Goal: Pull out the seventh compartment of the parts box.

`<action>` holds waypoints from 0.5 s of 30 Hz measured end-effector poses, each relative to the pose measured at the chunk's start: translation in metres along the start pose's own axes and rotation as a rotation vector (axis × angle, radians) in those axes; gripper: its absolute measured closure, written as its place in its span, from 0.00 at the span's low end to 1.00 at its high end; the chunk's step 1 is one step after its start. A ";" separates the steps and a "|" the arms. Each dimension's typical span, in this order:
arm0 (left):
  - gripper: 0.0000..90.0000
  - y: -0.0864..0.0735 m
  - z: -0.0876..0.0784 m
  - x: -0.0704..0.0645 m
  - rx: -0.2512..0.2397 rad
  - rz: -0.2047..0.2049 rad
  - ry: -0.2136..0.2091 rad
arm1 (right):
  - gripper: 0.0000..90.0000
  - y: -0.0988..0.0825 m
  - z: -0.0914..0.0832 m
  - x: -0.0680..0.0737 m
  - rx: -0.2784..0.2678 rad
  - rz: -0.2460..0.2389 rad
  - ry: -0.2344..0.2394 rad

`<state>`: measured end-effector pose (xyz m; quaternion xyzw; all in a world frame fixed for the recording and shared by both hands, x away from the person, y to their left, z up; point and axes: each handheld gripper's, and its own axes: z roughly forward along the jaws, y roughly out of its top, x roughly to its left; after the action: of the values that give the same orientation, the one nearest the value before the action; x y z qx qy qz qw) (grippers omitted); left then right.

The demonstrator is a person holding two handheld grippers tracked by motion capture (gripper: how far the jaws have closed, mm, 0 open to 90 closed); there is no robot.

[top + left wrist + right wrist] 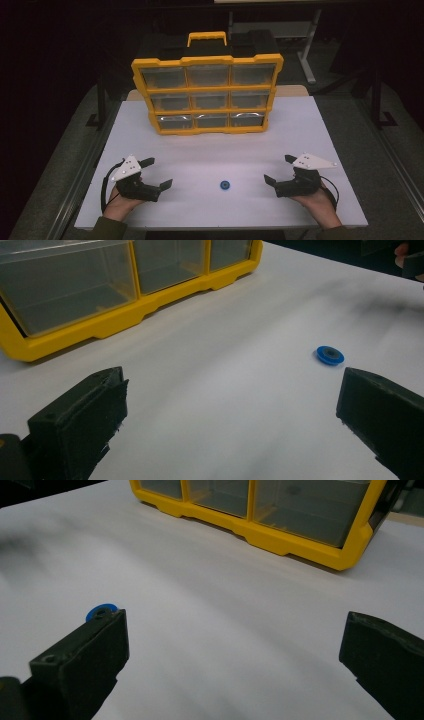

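Resting low on the white table, your two grippers flank a small blue disc, which lies flat on the tabletop roughly midway between them and well in front of the yellow organizer.

Your left gripper sits left of the disc with its jaws spread wide and nothing between them. In the left gripper view the disc lies ahead on bare table, just beyond the tip of the jaw at the right of that view and clear of it. The organizer's lower drawers show clear and see-through at the upper left there.

Your right gripper sits right of the disc, its jaws also standing wide and empty. In the right gripper view the disc peeks out just behind the tip of the jaw at the left of that view; whether they touch I cannot tell.

The organizer stands upright at the far side of the disc, three rows of three drawers facing you, its handle on top. Neither gripper touches it.
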<state>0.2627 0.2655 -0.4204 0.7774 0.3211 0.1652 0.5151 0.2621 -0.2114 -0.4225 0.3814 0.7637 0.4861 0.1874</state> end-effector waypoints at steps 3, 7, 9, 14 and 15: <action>0.00 0.000 -0.001 -0.001 -0.002 -0.012 0.003 | 0.00 0.001 0.001 0.001 0.004 0.006 0.013; 0.00 0.001 -0.002 -0.001 0.006 -0.008 0.005 | 0.00 0.001 0.003 0.001 0.014 -0.003 0.015; 0.00 0.001 -0.002 -0.001 0.007 -0.006 0.005 | 0.00 0.001 0.004 0.001 0.014 -0.003 0.014; 0.00 0.001 -0.002 0.000 -0.002 -0.015 0.007 | 0.00 0.001 0.002 0.000 0.008 0.007 0.012; 0.00 0.001 -0.001 0.000 -0.004 -0.011 0.006 | 0.00 0.001 0.001 0.001 0.008 0.011 0.009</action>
<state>0.2622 0.2659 -0.4187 0.7740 0.3267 0.1655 0.5166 0.2628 -0.2099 -0.4220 0.3843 0.7641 0.4859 0.1799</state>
